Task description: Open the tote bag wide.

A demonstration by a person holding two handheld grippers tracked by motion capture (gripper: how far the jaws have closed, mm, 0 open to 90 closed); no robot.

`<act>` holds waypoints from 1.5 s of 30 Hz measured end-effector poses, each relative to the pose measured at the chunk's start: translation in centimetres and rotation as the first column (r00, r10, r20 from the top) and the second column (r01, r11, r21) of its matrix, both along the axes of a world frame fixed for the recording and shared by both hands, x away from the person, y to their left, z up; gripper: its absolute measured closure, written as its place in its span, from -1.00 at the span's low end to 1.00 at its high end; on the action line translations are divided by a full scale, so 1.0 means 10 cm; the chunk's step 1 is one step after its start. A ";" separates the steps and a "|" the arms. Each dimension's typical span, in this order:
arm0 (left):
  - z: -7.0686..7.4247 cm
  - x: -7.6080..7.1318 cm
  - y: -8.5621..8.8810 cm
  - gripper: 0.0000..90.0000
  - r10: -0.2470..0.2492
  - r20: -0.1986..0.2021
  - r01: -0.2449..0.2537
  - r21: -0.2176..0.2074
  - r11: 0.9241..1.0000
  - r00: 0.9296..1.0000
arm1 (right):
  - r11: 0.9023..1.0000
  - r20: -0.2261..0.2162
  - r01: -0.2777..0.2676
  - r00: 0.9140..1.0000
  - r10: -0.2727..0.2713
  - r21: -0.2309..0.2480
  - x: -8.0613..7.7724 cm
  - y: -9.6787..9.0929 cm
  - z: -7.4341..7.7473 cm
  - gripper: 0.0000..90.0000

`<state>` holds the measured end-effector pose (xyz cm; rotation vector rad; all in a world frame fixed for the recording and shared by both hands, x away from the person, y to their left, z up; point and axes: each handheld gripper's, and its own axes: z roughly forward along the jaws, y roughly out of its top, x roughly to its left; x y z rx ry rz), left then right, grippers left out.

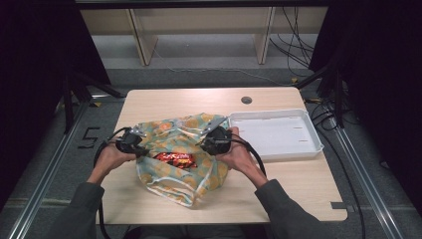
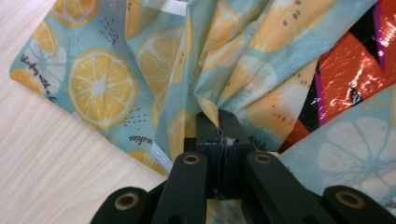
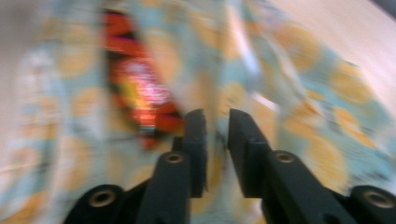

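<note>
On the counter (image 1: 149, 102), right in front of the person, lies a crumpled bag (image 1: 181, 154) printed with lemon slices, its mouth gaping toward them. Inside it sits a shiny red and orange snack packet (image 1: 175, 159), partly showing through the opening. The left gripper (image 1: 130, 142) has its fingers pressed together on a fold of the bag's edge, the film bunched tight between them in the left gripper view. The right gripper (image 1: 215, 140) is at the opposite side of the mouth; in the right gripper view, which is blurred, its fingers (image 3: 245, 144) stand slightly apart with a gap between them, and I cannot tell whether any film is caught there. A white tray (image 1: 308, 124) waits just beside the bag, on the right.

My worry is the right side: with those fingers loosened, the mouth could sag shut over the packet. A pull by the left hand alone might then drag the whole bag across the counter, or let the slippery film slide free of the pinch.
</note>
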<state>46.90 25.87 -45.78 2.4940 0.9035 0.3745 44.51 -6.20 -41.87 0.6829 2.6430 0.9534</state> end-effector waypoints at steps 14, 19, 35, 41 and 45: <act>0.02 -0.03 0.15 0.97 0.005 0.019 -0.004 -0.012 1.000 1.000 | 0.983 -0.024 0.010 1.000 -0.015 -0.182 0.23 -0.34 -0.42 1.00; -0.03 -0.05 0.08 0.95 0.000 0.016 0.000 0.029 1.000 1.000 | 0.982 -0.059 0.041 0.997 -0.053 -0.184 0.18 -0.33 -0.46 1.00; 0.38 -0.47 -0.10 0.10 0.014 0.117 -0.016 0.024 1.000 0.993 | 0.997 -0.065 -0.051 0.997 0.047 -0.061 -0.11 -0.12 -0.24 0.96; 0.42 -0.67 -0.21 0.07 0.006 0.120 -0.003 -0.024 1.000 0.993 | 0.995 -0.064 -0.086 0.994 0.084 -0.039 -0.15 0.00 -0.26 0.78; 0.29 -0.69 -0.25 0.12 0.010 0.101 -0.006 -0.035 0.999 0.995 | 0.995 -0.082 -0.090 0.993 0.086 -0.044 -0.17 0.06 -0.30 0.69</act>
